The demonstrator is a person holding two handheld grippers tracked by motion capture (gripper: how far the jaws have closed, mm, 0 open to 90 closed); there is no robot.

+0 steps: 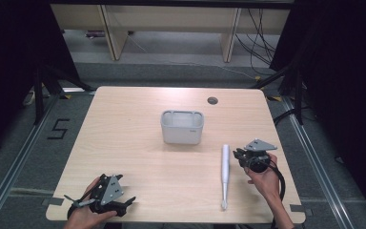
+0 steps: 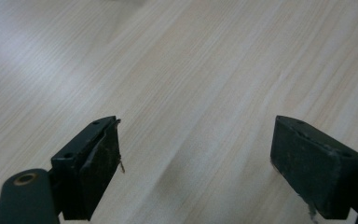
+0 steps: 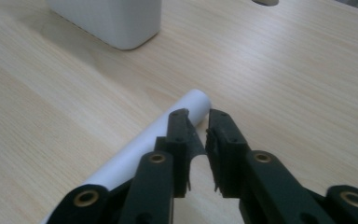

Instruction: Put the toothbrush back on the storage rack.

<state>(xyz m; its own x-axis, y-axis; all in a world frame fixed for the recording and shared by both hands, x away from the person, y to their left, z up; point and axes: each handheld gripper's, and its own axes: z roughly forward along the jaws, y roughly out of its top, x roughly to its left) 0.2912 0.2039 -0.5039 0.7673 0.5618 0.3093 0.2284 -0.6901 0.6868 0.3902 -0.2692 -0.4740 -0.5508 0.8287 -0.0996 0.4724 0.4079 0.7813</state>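
On the wooden table (image 1: 138, 157) a single white electric toothbrush (image 1: 225, 175) lay flat, its thick handle end pointing away from the person toward the far side and its thin brush tip close to the near edge. The right gripper (image 1: 238, 154) hung just beside the upper end of that handle, on its right, with the hand gripping it from below and the cable looping down past the wrist. In the right gripper view the two black jaws stood drawn nearly together with a narrow slit between the pads, nothing pinched in it — the white barrel of the toothbrush (image 3: 135, 158) ran under and to the left of the left jaw, its blunt round end showing just past the tips; whether the jaw brushed the barrel or hung clear of it was hard to tell from that angle. The left gripper (image 1: 129, 200) sat well apart at the near left corner of the table, and in its own view its jaws were spread wide over bare wood (image 2: 191, 93). Beyond the toothbrush, near the middle of the table, stood one pale grey rectangular holder (image 1: 182, 127), upright and open at the top. Counted: one toothbrush, one holder, two grippers, one round cable hole (image 1: 212, 100) in the far part of the tabletop.
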